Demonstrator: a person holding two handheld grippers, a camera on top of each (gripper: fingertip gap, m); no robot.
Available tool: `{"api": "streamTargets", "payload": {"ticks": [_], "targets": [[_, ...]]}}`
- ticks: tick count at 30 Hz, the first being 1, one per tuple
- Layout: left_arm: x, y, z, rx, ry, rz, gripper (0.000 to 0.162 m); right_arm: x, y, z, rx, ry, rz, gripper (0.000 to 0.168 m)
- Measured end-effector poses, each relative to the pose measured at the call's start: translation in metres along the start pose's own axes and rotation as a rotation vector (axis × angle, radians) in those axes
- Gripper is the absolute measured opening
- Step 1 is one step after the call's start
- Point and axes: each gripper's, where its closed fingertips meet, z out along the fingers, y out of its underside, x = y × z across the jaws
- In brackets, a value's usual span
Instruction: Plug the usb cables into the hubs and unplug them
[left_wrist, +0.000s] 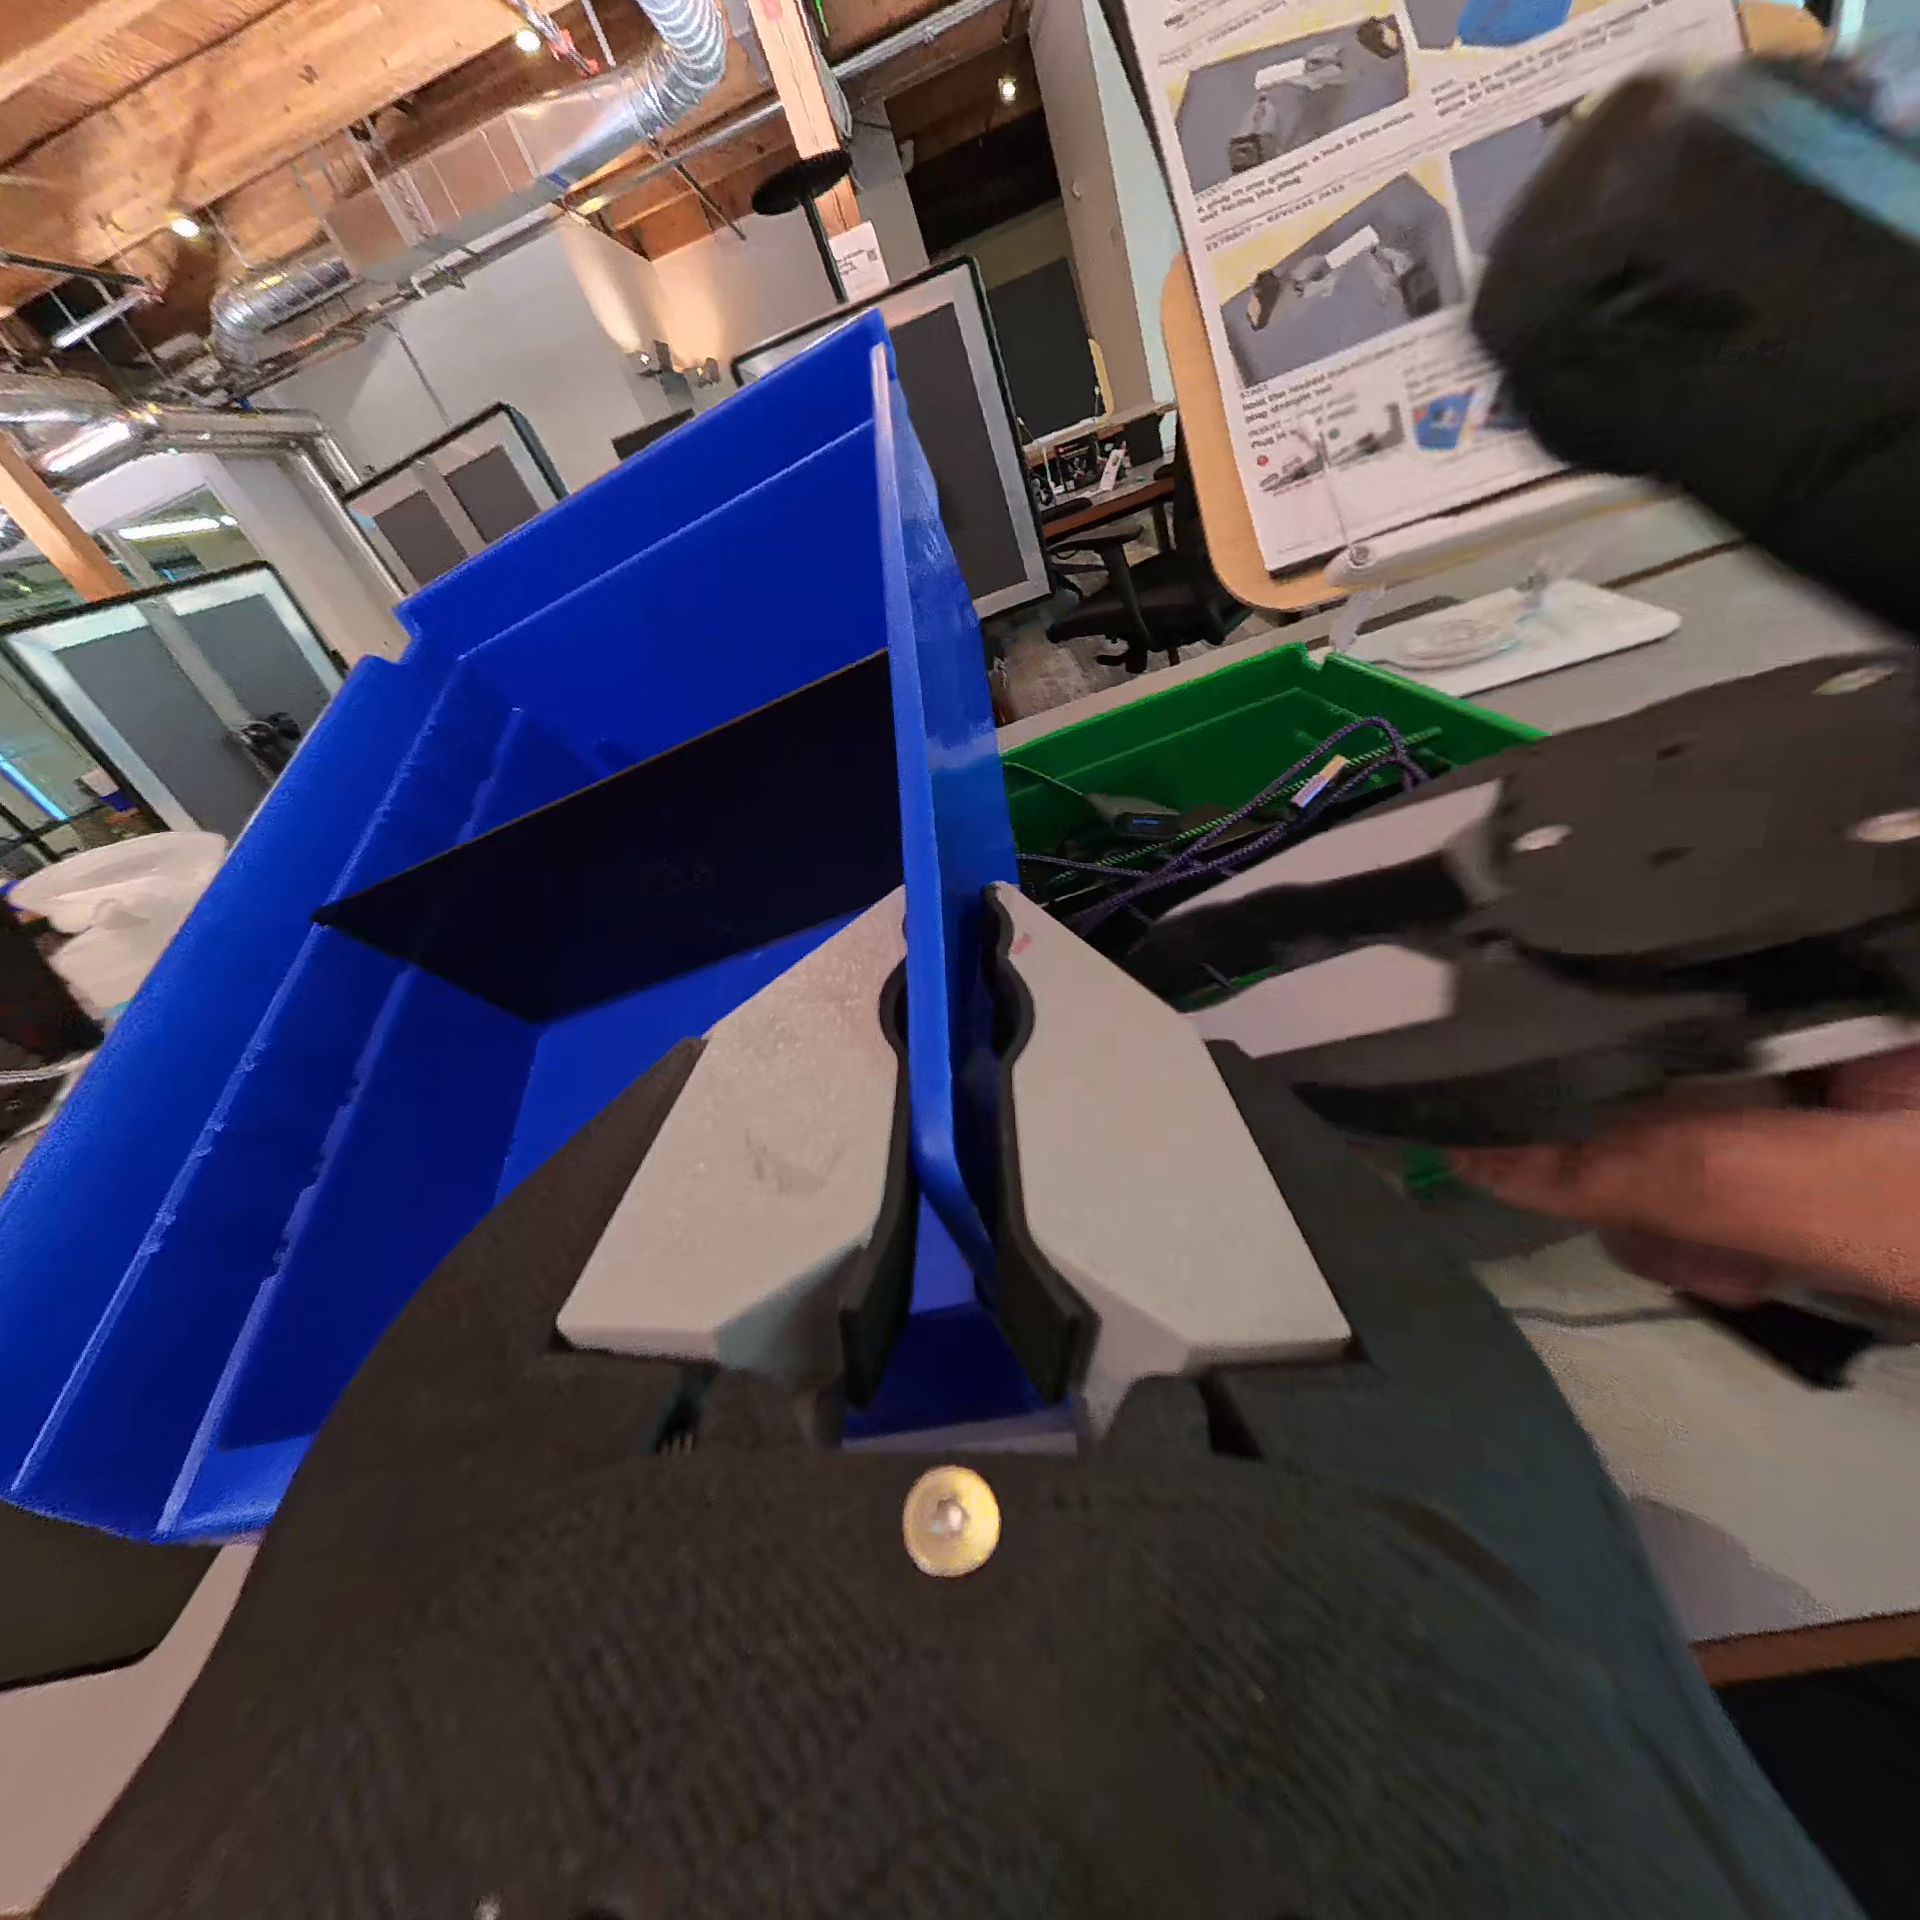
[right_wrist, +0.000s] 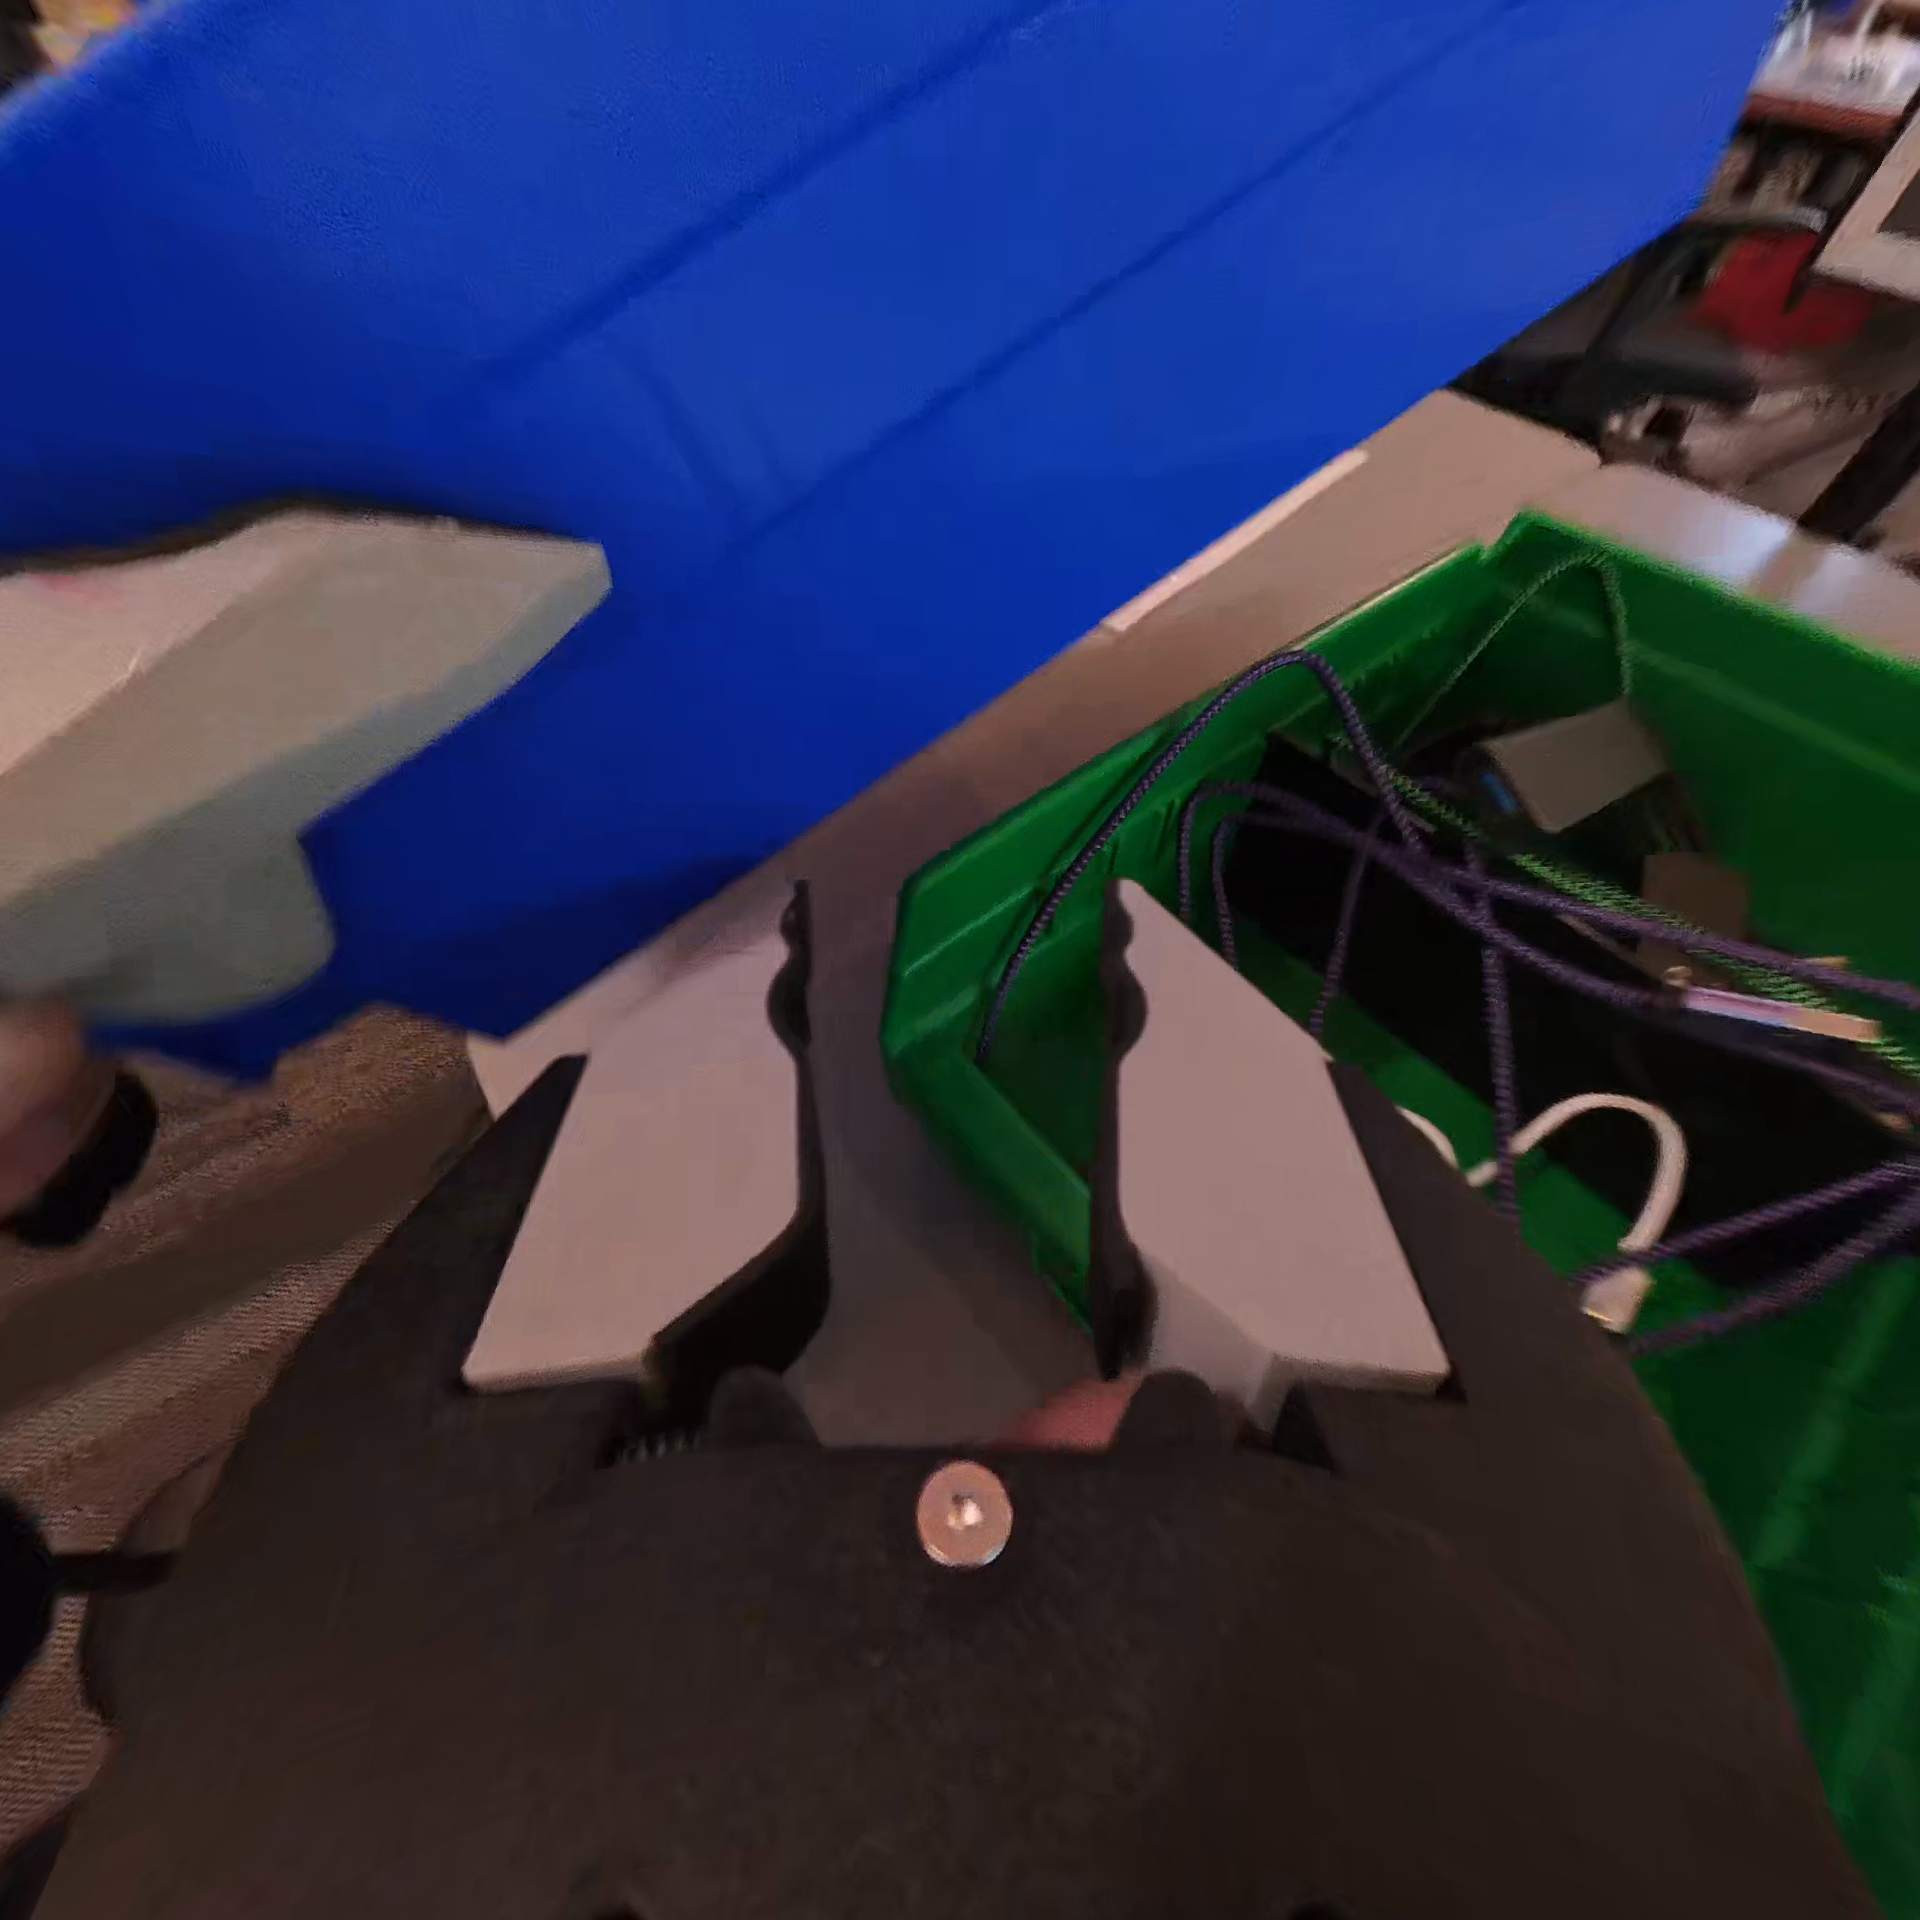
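My left gripper (left_wrist: 951, 904) is shut on the side wall of a blue bin (left_wrist: 623, 727) and holds it lifted and tilted. The bin has a black divider (left_wrist: 644, 862) and looks empty. A green bin (left_wrist: 1195, 727) on the table holds purple braided USB cables (left_wrist: 1247, 831) and a grey hub (left_wrist: 1132, 816). My right gripper (right_wrist: 956, 904) is open and straddles the green bin's (right_wrist: 1766, 727) near corner wall, one finger inside. The cables (right_wrist: 1507, 914), a hub (right_wrist: 1558, 758) and a metal plug (right_wrist: 1766, 1013) lie inside. The blue bin (right_wrist: 831, 312) hangs above left.
A poster board (left_wrist: 1351, 260) on a white stand (left_wrist: 1507, 634) stands behind the green bin. The grey table (left_wrist: 1662, 1403) runs to a front edge at lower right. A hand (left_wrist: 1714, 1174) holds the right gripper (left_wrist: 1195, 966). A white cable (right_wrist: 1621, 1122) loops in the green bin. The gap from one gripper's tips to the other's is roughly 8 centimeters.
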Motion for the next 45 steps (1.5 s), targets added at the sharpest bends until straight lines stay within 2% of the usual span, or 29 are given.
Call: {"api": "streamTargets", "payload": {"ticks": [5,8,11,16,22,26,30,36,39,41,43,45], "targets": [[-0.008,-0.013,-0.011,0.060,-0.025,-0.010,0.003,0.028,0.012,-0.078,0.063,-0.064,-0.070,0.059],[0.003,-0.032,-0.019,0.114,0.007,-0.012,0.003,0.071,0.030,-0.140,0.129,-0.031,-0.094,0.058],[0.031,-0.055,-0.026,0.166,0.058,0.024,0.003,0.124,0.065,-0.198,0.149,0.067,-0.136,0.055],[0.118,-0.094,-0.032,0.218,0.222,0.144,0.003,0.208,0.125,-0.287,0.082,0.266,-0.143,0.053],[0.252,-0.119,-0.041,0.294,0.483,0.231,0.003,0.259,0.151,-0.370,0.113,0.406,-0.023,0.051],[0.336,-0.108,-0.044,0.266,0.632,0.353,0.004,0.257,0.166,-0.390,0.117,0.390,0.037,0.052],[0.405,-0.088,-0.036,0.232,0.774,0.374,0.004,0.271,0.174,-0.403,0.127,0.472,0.076,0.039],[0.486,-0.030,0.011,-0.023,0.921,0.265,0.004,0.304,0.191,-0.402,0.087,0.537,0.159,0.044],[0.501,-0.038,0.023,-0.054,0.918,0.209,0.006,0.315,0.197,-0.404,0.076,0.576,0.207,0.046],[0.509,-0.057,0.011,-0.047,1.018,0.103,0.017,0.317,0.194,-0.404,0.091,0.588,0.238,0.049],[0.501,-0.071,0.000,-0.043,1.065,0.035,0.024,0.312,0.185,-0.401,0.116,0.572,0.250,0.062],[0.486,-0.075,-0.013,-0.042,1.104,-0.002,0.040,0.302,0.172,-0.400,0.158,0.559,0.235,0.066]]}}
